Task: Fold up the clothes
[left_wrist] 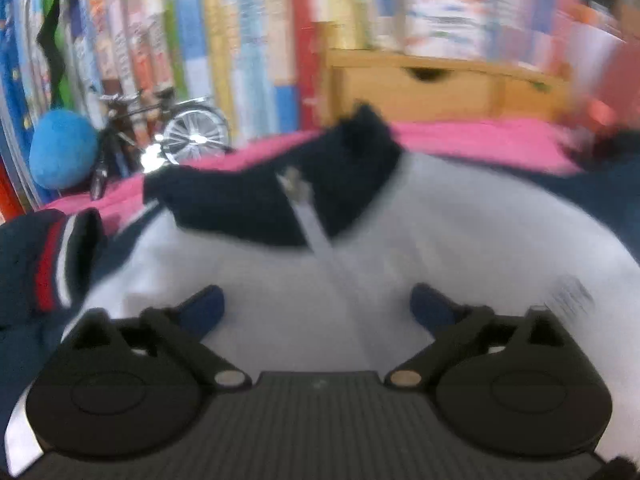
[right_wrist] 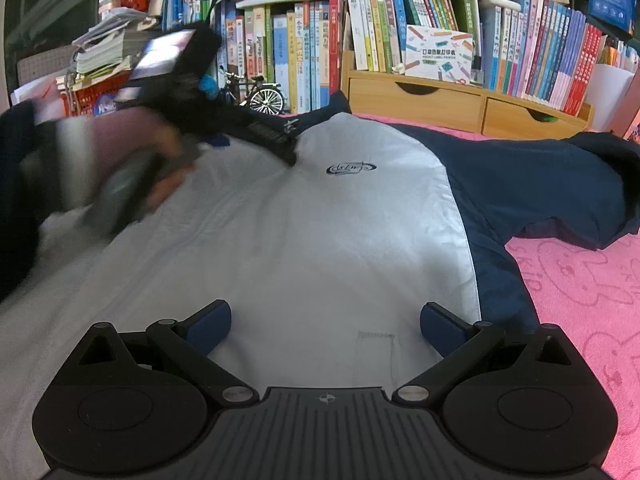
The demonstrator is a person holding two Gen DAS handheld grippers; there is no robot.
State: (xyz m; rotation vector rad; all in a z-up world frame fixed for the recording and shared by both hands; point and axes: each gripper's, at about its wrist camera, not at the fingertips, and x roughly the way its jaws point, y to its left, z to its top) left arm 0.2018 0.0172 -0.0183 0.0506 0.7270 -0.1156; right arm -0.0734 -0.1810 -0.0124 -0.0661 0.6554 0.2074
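The jacket [right_wrist: 320, 216] lies face up across the pink blanket [right_wrist: 580, 300], filling the middle of both my views, its white front toward me and its navy collar [left_wrist: 280, 196] at the centre of the left wrist view. My left gripper [left_wrist: 316, 306] hangs wide over the white front with nothing between its fingers; my right gripper [right_wrist: 324, 320] is just as wide over the lower hem, also holding nothing. In the right wrist view my left hand [right_wrist: 132, 168] shows as a blur at the middle left, so that view is smeared and I judge the aim there to be poor.

The navy sleeve [right_wrist: 540, 184] sprawls to the right of the frame, creased near the cuff; if I fold the body first, that bunching could get trapped inside. The zipper [left_wrist: 316, 236] runs up the centre, and a pinch across it could slip. The model bicycle [right_wrist: 260, 96], upper centre near the collar, could be knocked by a swung sleeve
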